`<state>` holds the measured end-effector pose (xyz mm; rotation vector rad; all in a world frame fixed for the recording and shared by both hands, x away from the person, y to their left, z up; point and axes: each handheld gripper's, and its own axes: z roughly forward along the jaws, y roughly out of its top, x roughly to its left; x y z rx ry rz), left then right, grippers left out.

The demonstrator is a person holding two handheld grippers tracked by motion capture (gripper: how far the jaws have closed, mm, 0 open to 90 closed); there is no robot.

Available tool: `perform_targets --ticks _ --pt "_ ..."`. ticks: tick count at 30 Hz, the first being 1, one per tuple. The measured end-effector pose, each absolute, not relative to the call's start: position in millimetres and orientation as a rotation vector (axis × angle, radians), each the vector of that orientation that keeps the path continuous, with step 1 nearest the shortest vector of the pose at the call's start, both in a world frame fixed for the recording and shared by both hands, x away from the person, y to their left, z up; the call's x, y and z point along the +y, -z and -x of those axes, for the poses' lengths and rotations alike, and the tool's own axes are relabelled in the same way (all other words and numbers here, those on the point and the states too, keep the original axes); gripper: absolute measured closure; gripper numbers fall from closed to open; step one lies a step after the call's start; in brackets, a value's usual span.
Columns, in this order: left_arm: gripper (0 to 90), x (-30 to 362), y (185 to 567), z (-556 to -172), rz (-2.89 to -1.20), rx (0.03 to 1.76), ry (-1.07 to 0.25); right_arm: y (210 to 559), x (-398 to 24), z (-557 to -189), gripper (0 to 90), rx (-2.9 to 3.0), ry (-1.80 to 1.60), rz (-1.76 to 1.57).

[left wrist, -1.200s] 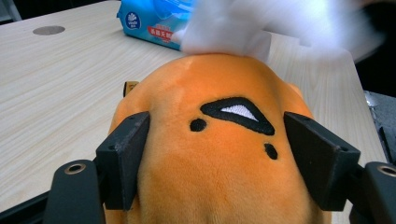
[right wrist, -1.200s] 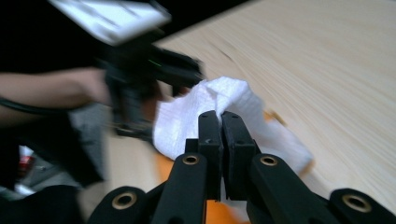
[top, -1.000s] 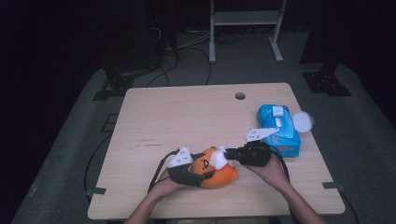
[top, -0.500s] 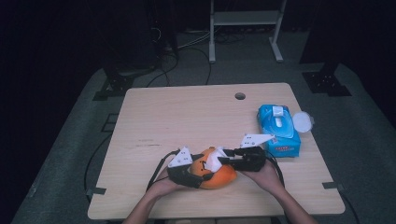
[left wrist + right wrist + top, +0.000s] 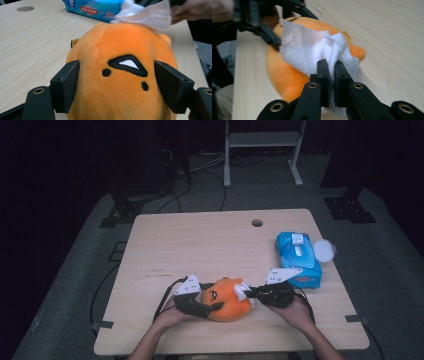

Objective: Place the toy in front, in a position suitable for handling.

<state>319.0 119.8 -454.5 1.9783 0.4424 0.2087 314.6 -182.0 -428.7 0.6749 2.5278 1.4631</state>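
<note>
Our right hand-held gripper (image 5: 331,65) has just closed, pinching the white wipe (image 5: 312,47) against the orange plush toy (image 5: 227,298) at the worktop's (image 5: 200,245) near edge; our left hand-held gripper (image 5: 120,82) clamps the toy, so wiping can proceed.

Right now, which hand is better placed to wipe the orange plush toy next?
Right. The right gripper pinches the white wipe against the plush toy; the left gripper clamps the toy steady.
</note>
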Motion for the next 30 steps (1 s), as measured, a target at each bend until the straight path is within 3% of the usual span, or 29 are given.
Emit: perform_targets --ticks 11,16,19,25,30 --pt "23.8 117 455 -320 -1.959 0.483 -0.224 421 -175 -308 84.3 2.562 -1.546 -0.574" --pt "12.7 120 445 -320 -1.947 0.473 -0.182 424 -180 -313 84.4 2.55 -1.509 -0.611" --pt "12.2 123 443 -319 -1.961 0.451 -0.184 424 -182 -313 84.4 2.542 -1.484 -0.616" --pt "29.6 126 444 -320 -1.971 0.462 -0.194 418 -179 -307 84.4 2.521 -1.458 -0.563" --pt "29.9 120 446 -327 -1.935 0.52 -0.199 416 -157 -297 84.3 2.529 -1.444 -0.451"
